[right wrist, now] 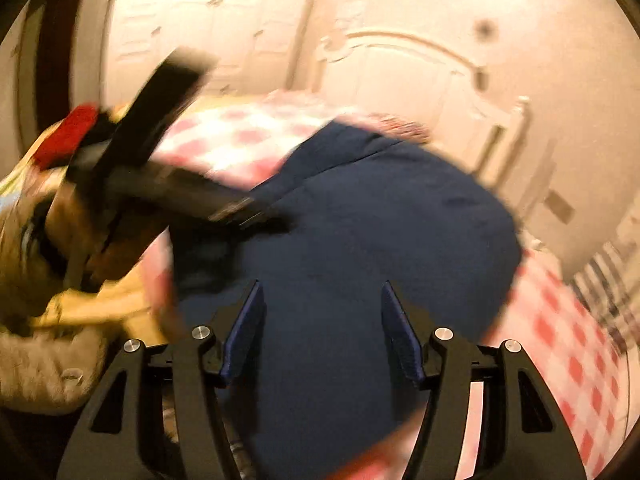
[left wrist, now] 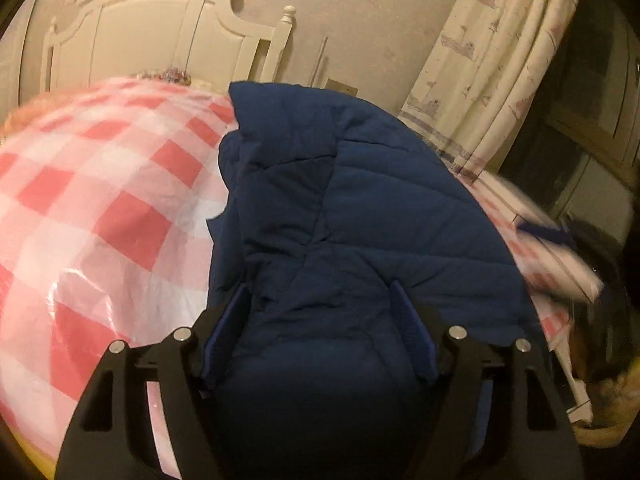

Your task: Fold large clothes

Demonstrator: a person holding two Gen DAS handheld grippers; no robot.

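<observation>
I see a navy quilted jacket (left wrist: 360,208), puffy with stitched channels, lying on the bed's glossy red-and-white checked cover (left wrist: 100,200); it fills the centre of both frames. My left gripper (left wrist: 320,300) has its blue-padded fingers (left wrist: 412,324) spread, the jacket bulging between them, though I cannot tell whether they press it. My right gripper (right wrist: 320,300) has its fingers apart above the blurred fabric. A white carved headboard (left wrist: 160,32) fills the upper left of the left view. No readable writing anywhere.

Right gripper (right wrist: 322,304) spread over navy jacket (right wrist: 360,216).
</observation>
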